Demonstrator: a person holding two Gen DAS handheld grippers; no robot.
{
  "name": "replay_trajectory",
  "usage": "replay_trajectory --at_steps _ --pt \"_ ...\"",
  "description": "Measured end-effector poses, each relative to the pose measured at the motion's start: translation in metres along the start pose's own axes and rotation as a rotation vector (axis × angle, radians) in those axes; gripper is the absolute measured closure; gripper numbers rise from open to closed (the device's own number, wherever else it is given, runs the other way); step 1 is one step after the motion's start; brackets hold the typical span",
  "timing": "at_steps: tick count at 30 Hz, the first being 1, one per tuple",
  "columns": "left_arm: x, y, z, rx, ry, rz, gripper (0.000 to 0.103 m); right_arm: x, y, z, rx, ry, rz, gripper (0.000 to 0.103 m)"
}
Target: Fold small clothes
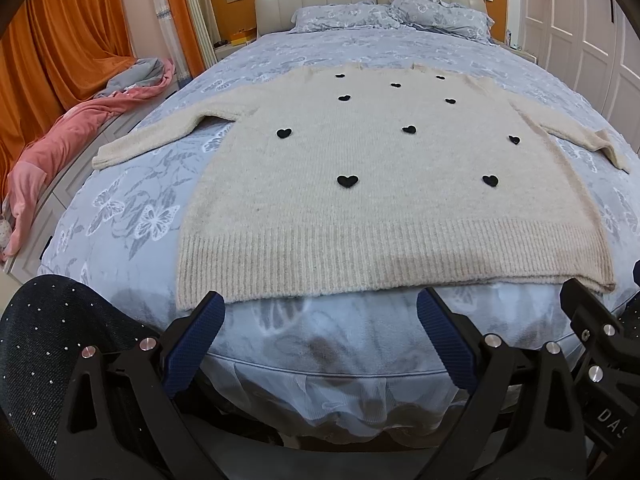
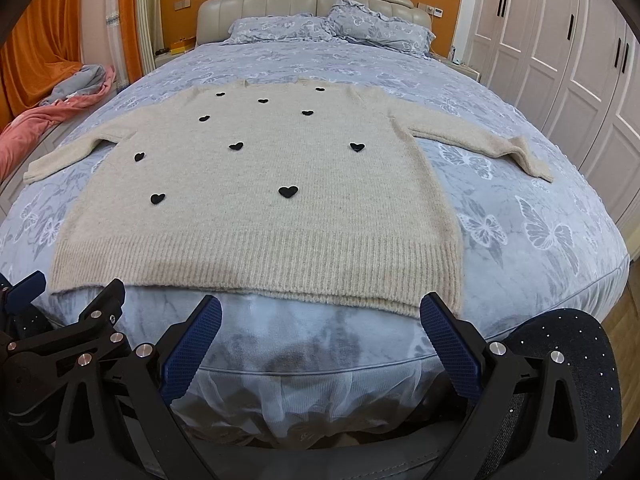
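A cream knit sweater (image 1: 360, 208) with black hearts lies flat on the bed, both sleeves spread out, ribbed hem toward me; it also shows in the right wrist view (image 2: 280, 220). My left gripper (image 1: 320, 308) is open and empty, just short of the hem at the foot of the bed. My right gripper (image 2: 320, 312) is open and empty, also just short of the hem, nearer its right corner. The right gripper's frame shows at the right edge of the left wrist view (image 1: 592, 328); the left gripper's frame shows at the left edge of the right wrist view (image 2: 60, 320).
The bed (image 1: 132, 200) has a blue butterfly cover and two pillows (image 1: 392, 16) at the headboard. A pink and grey blanket (image 1: 80, 128) lies on a bench to the left. White wardrobes (image 2: 560, 60) stand to the right. My knees in dark speckled trousers (image 1: 52, 340) flank the grippers.
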State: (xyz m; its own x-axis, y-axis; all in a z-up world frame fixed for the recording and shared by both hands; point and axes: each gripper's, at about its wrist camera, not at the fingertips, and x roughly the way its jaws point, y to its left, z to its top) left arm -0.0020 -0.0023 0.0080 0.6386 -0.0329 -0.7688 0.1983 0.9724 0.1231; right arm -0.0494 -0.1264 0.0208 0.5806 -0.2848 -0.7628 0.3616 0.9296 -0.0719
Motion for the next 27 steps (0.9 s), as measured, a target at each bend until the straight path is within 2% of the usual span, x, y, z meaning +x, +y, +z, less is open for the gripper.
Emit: replay_trajectory --at_steps 27 --pt "-0.0019 0.0035 -0.005 -0.005 0.004 -0.007 0.009 -0.0004 0.0004 -0.0011 0.0 -0.004 -0.005 0.005"
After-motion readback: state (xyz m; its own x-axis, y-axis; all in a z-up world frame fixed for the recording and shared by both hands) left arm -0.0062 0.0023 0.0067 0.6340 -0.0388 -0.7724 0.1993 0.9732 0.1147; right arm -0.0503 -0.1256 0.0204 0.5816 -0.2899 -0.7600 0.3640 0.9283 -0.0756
